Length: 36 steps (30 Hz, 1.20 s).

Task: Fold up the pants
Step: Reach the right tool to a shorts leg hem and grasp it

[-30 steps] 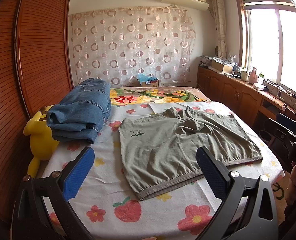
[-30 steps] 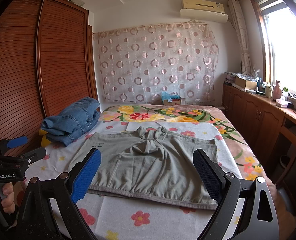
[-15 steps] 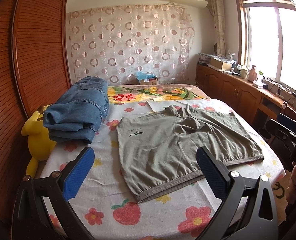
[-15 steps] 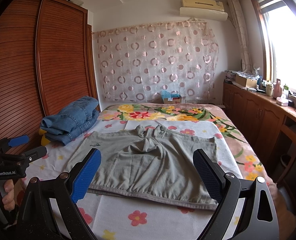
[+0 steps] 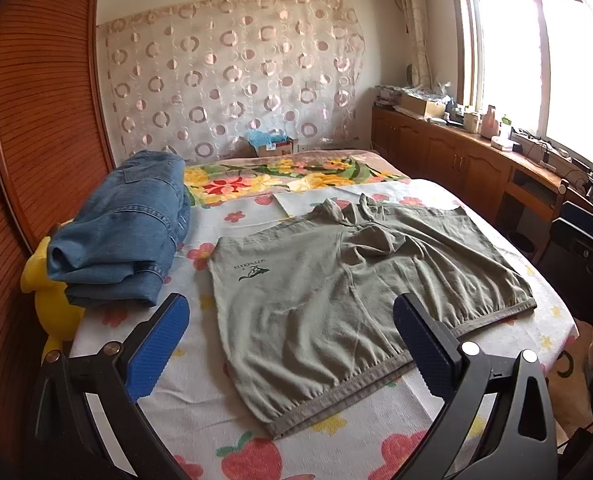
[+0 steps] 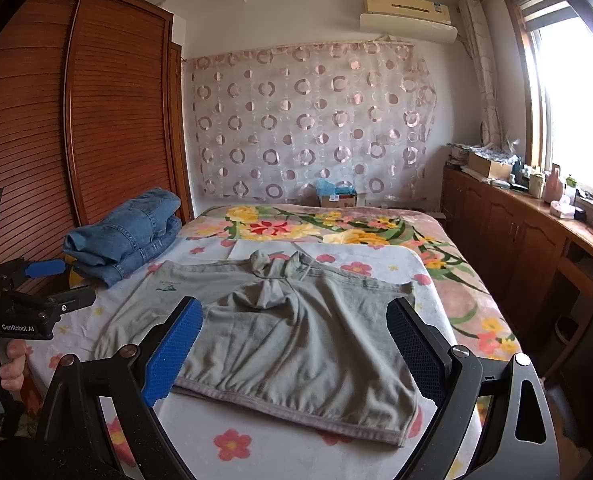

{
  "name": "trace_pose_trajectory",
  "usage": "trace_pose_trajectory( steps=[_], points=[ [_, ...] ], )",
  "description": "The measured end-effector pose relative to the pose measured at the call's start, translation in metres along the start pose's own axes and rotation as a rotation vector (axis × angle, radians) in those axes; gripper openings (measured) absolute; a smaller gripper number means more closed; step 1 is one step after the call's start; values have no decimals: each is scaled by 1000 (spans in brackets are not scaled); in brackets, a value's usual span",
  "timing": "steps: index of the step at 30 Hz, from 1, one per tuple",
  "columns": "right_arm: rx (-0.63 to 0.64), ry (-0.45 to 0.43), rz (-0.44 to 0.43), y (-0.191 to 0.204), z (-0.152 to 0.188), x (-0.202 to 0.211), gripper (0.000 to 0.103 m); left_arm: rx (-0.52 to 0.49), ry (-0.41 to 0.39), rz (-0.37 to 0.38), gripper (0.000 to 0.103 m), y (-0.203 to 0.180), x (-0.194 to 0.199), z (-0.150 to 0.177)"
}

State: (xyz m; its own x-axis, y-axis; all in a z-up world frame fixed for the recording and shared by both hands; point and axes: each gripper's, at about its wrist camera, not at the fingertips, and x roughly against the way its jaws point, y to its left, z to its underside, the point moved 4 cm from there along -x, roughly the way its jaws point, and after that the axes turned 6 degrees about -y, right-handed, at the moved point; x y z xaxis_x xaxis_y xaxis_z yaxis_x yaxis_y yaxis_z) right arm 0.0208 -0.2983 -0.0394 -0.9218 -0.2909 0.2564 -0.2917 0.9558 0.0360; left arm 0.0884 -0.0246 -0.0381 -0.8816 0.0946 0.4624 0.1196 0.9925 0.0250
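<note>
Grey-green shorts (image 5: 336, 292) (image 6: 288, 332) lie spread flat on the flowered bed sheet (image 5: 200, 396), waistband toward me, a small dark logo on the left leg, fabric bunched at the crotch. My left gripper (image 5: 292, 344) hovers open above the near left part of the waistband, nothing between its blue pads. My right gripper (image 6: 292, 344) also stands open, above the waistband's near right half. The left gripper (image 6: 44, 292) shows in the right wrist view at the bed's left side, held by a hand (image 6: 8, 360).
Folded blue jeans (image 5: 124, 236) are stacked at the bed's left, over a yellow plush toy (image 5: 52, 304). A wooden wardrobe (image 6: 76, 140) runs along the left. Low cabinets (image 6: 516, 248) under the window line the right. A cardboard box (image 5: 272, 146) sits beyond the bed.
Both cameras have shifted slightly, and the shorts look a little nearer in the left wrist view. The shorts lie as before and both grippers stay open.
</note>
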Motion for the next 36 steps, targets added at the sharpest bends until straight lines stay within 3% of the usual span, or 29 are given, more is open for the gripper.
trace_pose_trajectory(
  steps=[13, 19, 26, 36],
  points=[
    [47, 41, 38, -17, -3, -36, 94, -43, 41, 45, 102, -8, -40, -8],
    [55, 117, 57, -28, -2, -64, 91, -60, 73, 79, 102, -17, -56, -7],
    [40, 284, 14, -51, 2, -109, 71, -61, 115, 126, 102, -24, -72, 0],
    [-55, 430, 56, -97, -14, -167, 45, -76, 197, 136, 102, -26, -92, 18]
  ],
)
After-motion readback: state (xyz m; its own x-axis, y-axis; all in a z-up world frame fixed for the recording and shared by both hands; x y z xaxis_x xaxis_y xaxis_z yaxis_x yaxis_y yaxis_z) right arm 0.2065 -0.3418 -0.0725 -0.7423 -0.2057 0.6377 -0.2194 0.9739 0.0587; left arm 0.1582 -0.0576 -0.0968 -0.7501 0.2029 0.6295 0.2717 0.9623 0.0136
